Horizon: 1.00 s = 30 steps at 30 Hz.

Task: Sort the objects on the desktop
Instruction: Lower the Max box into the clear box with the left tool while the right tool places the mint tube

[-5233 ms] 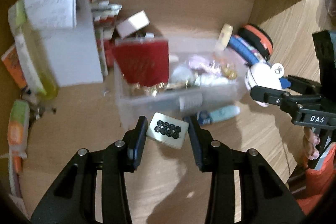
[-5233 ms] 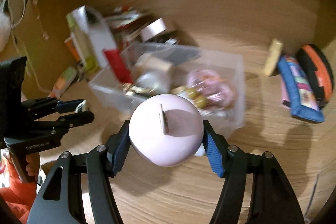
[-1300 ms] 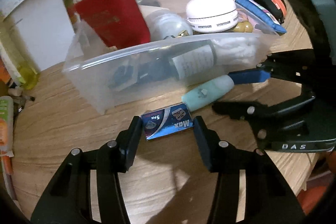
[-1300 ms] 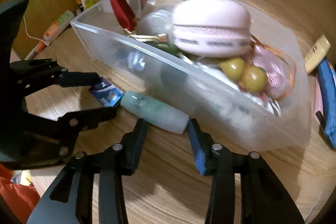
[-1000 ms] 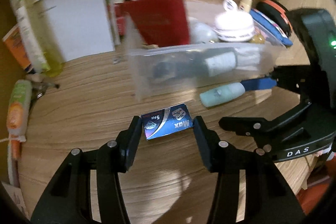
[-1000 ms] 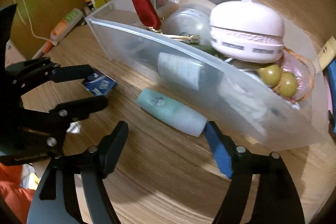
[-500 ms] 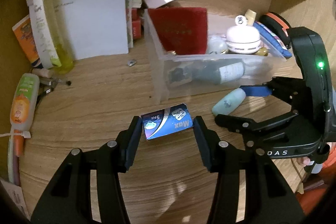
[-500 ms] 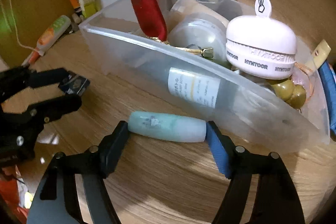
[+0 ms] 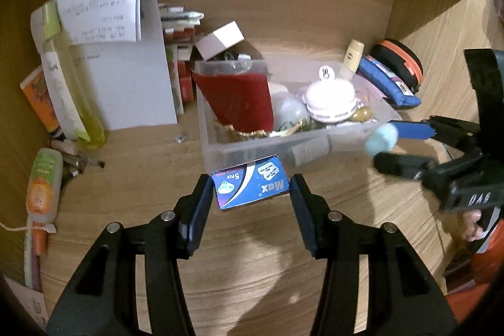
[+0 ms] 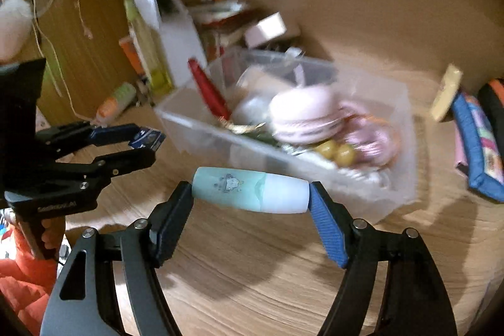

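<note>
My left gripper (image 9: 250, 189) is shut on a small blue box (image 9: 250, 185) marked "Max" and holds it above the desk, in front of the clear plastic bin (image 9: 220, 151). My right gripper (image 10: 251, 194) is shut on a teal and white tube (image 10: 250, 189), held lengthwise between the pads above the desk, in front of the bin (image 10: 195, 125). The tube's end (image 9: 381, 139) shows at the right of the left wrist view. The bin holds a red booklet (image 9: 236, 99), a white round case (image 9: 330, 95), golden balls (image 10: 335, 150) and other items.
A white box with a paper note (image 9: 126, 81) and a yellow-green bottle (image 9: 66, 90) stand left of the bin. An orange tube (image 9: 42, 188) lies at the far left. A blue pouch (image 10: 475, 147) and an orange-black case (image 9: 398, 65) lie to the right.
Both grippers have lifted up and back from the desk with their objects. The right gripper closed on the teal tube and raised it off the desk.
</note>
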Each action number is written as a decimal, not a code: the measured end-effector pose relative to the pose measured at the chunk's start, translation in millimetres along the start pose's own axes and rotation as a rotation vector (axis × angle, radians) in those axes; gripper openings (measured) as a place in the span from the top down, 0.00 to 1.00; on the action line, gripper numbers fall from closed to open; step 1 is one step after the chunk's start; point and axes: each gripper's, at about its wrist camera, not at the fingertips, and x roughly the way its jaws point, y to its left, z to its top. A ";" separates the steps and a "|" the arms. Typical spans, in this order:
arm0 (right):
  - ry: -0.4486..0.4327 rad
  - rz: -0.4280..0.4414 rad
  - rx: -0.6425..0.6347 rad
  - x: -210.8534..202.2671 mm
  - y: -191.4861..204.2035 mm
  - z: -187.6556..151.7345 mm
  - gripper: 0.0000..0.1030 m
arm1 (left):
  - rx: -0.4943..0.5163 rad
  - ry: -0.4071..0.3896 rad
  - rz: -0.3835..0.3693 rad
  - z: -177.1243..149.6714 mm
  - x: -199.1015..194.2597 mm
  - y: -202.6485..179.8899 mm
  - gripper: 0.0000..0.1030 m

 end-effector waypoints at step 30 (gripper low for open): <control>-0.001 -0.125 0.033 26.7 -56.5 35.6 0.30 | 0.011 0.002 0.063 37.4 39.3 6.8 0.44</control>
